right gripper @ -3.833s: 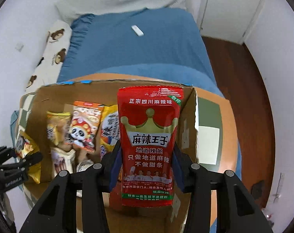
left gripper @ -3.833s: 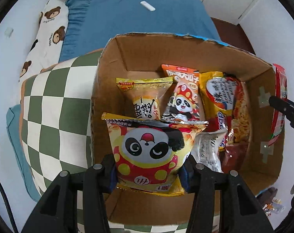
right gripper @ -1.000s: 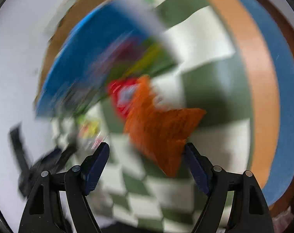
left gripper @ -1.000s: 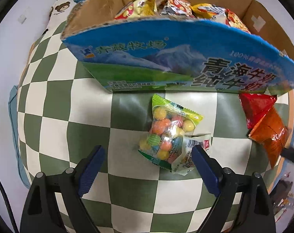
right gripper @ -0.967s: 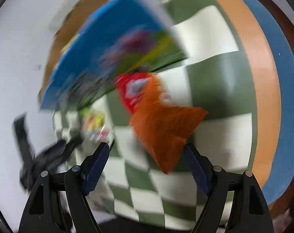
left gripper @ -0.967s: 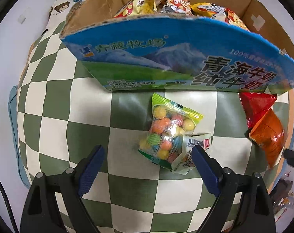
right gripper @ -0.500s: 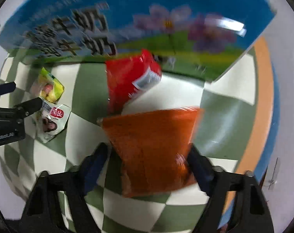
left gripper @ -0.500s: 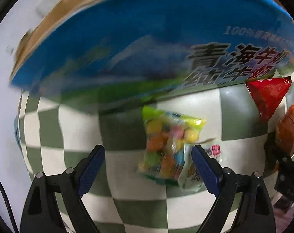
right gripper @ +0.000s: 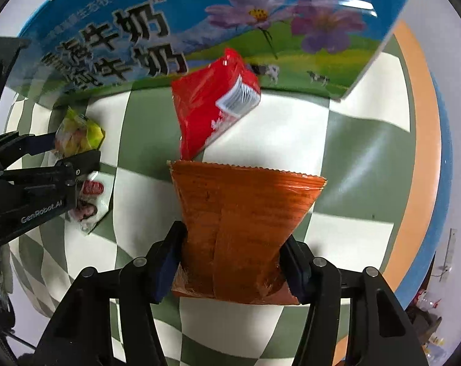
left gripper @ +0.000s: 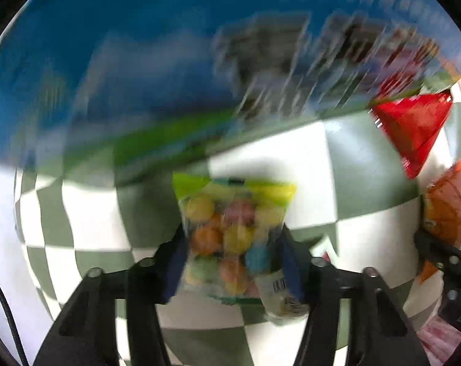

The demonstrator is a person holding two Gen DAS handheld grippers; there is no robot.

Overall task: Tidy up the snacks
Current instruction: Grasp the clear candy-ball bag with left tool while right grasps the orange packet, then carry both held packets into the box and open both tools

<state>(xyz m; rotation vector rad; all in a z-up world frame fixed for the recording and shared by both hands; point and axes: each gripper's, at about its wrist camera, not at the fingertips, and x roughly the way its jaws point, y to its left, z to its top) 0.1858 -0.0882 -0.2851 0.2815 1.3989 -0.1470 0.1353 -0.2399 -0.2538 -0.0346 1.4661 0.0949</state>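
My left gripper (left gripper: 233,262) is shut on a clear candy bag (left gripper: 230,235) with a green top and colourful balls; it also shows in the right wrist view (right gripper: 78,135). A small white packet (left gripper: 283,299) lies under its right side. My right gripper (right gripper: 232,259) is shut on an orange snack bag (right gripper: 242,222), which shows at the right edge of the left wrist view (left gripper: 446,210). A red snack bag (right gripper: 212,106) leans against the blue milk carton box (right gripper: 200,24) on the green-and-white checked cloth (right gripper: 352,140).
The box wall (left gripper: 139,76) stands close ahead of both grippers, blurred in the left wrist view. The red bag (left gripper: 416,128) lies to the right of the candy bag. The cloth's orange border (right gripper: 419,122) and a blue edge run along the right.
Both grippers have closed: the left on the candy bag, the right on the orange bag. Both moved closer to the box wall. The left view is motion-blurred.
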